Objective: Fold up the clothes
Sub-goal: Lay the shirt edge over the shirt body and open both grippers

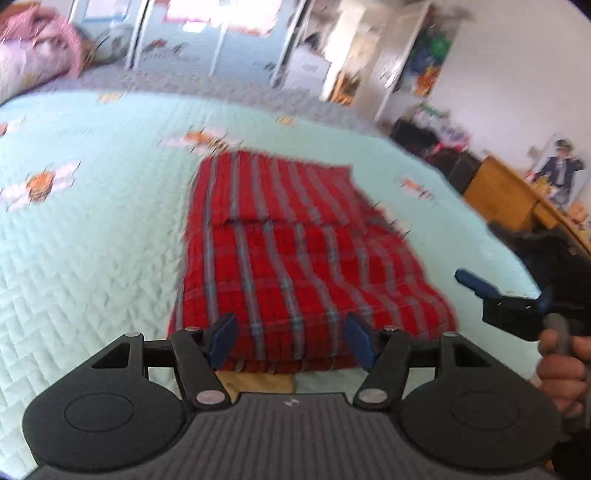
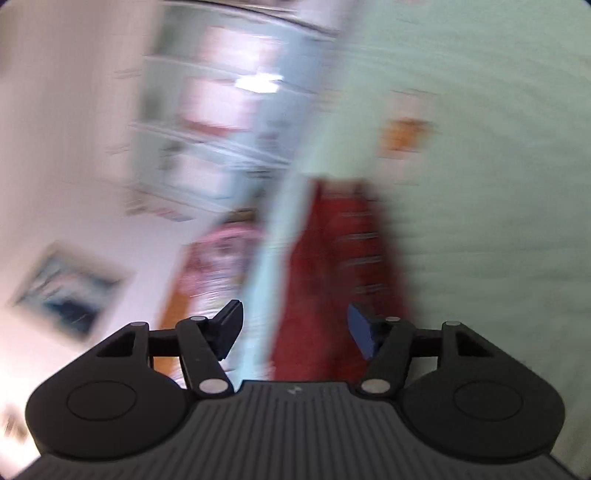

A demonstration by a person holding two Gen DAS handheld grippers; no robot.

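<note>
Your left gripper (image 1: 291, 341) and right gripper (image 2: 295, 328) are both spread apart, empty, with the folded red plaid cloth (image 1: 295, 251) at twelve o'clock on the quilt (image 1: 92, 240).

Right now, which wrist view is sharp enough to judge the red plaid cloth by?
Left wrist view: slight blur, red plaid cloth lies folded on the quilt, stripes readable, window glare at top. Right wrist view: heavy motion smear, cloth just a red streak; unusable.

Bright daylight pours in from the windows (image 1: 236, 18) at the far wall, blown out to glare. Left view slightly smeared; right view heavily motion-blurred. Fisheye bends the edges.
</note>
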